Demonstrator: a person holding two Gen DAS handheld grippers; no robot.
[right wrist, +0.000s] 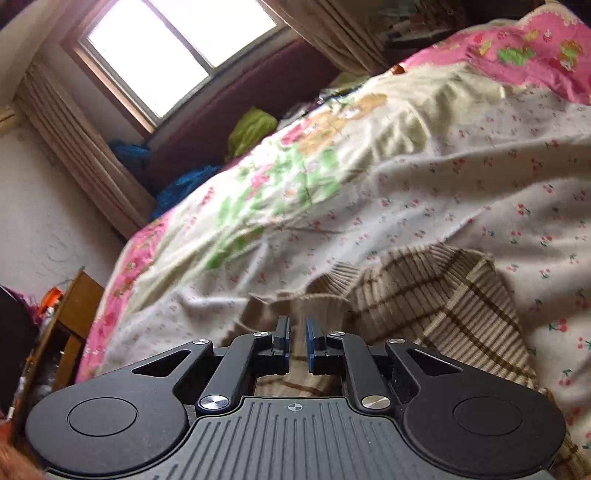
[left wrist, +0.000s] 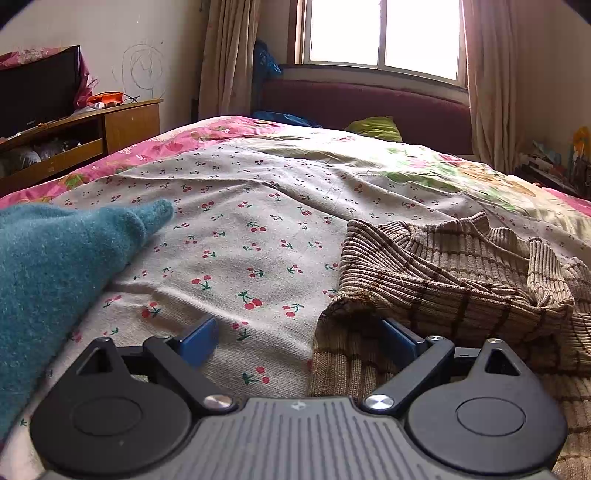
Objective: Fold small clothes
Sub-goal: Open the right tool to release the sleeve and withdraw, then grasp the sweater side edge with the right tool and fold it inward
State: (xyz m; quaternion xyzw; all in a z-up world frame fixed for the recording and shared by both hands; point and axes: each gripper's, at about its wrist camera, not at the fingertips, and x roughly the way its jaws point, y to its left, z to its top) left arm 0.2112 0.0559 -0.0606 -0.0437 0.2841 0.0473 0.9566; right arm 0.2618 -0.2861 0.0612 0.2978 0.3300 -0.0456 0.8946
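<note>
striped brown sweater (left wrist: 454, 273) beside wide-apart left gripper (left wrist: 299, 341) fingers

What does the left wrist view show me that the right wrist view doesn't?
Left wrist only: a teal woolly garment at the left edge, and the left gripper, jaws wide over the bedcover. Right wrist only: the right gripper, jaws nearly shut with a slim gap; whether they pinch fabric I cannot tell. Both: the beige striped knit top on the cherry-print bedcover, and the window.
</note>
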